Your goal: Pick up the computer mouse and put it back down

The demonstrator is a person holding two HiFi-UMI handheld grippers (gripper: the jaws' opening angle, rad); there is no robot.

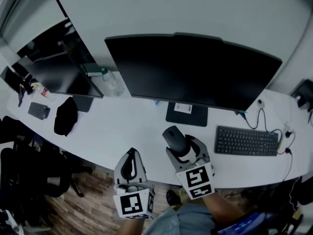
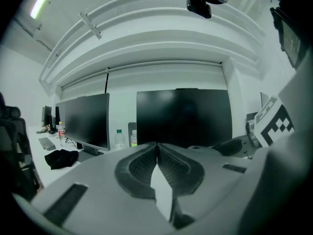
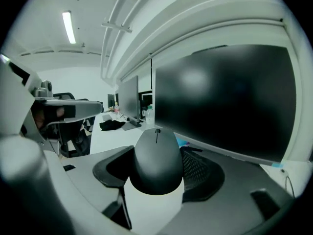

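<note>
Black mouse (image 3: 156, 160), clamped in right gripper (image 1: 182, 147), points lengthwise toward monitor (image 3: 230, 97); left gripper's (image 2: 157, 148) fingers (image 2: 139, 166) together.

Left gripper (image 2: 156, 146) jaws together, right gripper (image 3: 157, 155) jaws gripping.

A long white desk (image 1: 128, 127) curves across the room, its front edge bowing toward the near side. A wide dark monitor (image 1: 195, 70) stands on it by a flat black base (image 1: 187, 114), and a black keyboard (image 1: 246, 141) lies to the right of that base, with thin cables (image 1: 258, 115) trailing behind it. A clear water bottle (image 1: 112, 82) stands between this screen and a second monitor (image 1: 57, 73) further left. Near that one lie a crumpled black cloth (image 1: 65, 115) and a small grey keyboard (image 1: 38, 110).
</note>
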